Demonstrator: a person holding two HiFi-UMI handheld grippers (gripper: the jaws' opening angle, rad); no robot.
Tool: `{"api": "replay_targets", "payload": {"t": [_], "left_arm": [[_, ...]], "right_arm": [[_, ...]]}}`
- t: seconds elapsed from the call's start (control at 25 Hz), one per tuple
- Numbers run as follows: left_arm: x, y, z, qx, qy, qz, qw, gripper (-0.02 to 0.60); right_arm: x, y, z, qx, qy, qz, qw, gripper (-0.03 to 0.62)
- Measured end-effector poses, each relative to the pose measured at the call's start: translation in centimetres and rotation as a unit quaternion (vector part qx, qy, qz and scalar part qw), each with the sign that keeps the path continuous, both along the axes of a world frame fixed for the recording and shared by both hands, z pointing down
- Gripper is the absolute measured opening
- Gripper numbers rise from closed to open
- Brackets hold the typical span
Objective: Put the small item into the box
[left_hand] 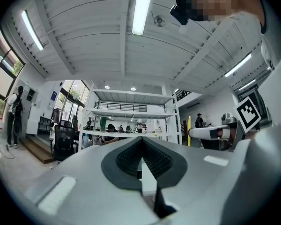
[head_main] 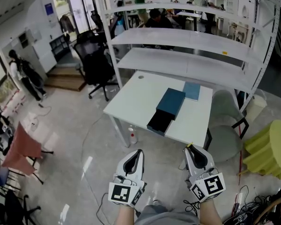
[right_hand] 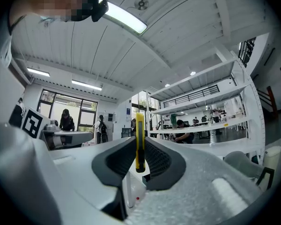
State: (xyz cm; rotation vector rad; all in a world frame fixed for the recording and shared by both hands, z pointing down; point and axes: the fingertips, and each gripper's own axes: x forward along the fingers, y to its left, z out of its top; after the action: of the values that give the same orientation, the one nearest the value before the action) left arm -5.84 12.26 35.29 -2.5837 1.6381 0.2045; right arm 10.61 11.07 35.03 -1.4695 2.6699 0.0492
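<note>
- White shelving rack: stands behind the table; its upper tiers are cut off by the top and right edges of the head view.
- White table: ahead of both grippers and well apart from them, seen steeply from above.
- Grey chair: at the table's right side, partly hidden by the tabletop.
- Yellow ribbed object: cut off at the right edge; its kind cannot be determined.
- Box: dark teal, lying flat on the table. A black piece touches its near end and a paler blue panel touches its far right corner. Whether these are tray and lid of the same box cannot be told, and no interior is visible.
- Left gripper: low in the head view, over the floor. Its own view shows the dark pads pressed together with nothing between them.
- Right gripper: beside the left one, also short of the table, pinching the small item.
- Small item: a thin yellow strip, upright between the right gripper's pads. Its sides are covered by the pads, and in the head view only a yellow tip shows.
</note>
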Motion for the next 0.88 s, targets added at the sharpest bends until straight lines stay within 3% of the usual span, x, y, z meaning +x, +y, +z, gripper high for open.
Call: {"api": "replay_targets", "payload": {"t": [0.44, 0.88], "left_arm": [[-1.1, -2.5, 0.4, -0.005, 0.008, 0.021, 0.9997, 0.011], [-1.5, -8.2, -0.1, 0.001, 0.01, 0.017, 0.9998, 0.011]], "right_arm": [[-0.5, -1.8, 0.9, -0.012, 0.004, 0.021, 1.0, 0.057], [-0.8, -8.1, 0.5, -0.012, 0.007, 0.015, 1.0, 0.057]]}}
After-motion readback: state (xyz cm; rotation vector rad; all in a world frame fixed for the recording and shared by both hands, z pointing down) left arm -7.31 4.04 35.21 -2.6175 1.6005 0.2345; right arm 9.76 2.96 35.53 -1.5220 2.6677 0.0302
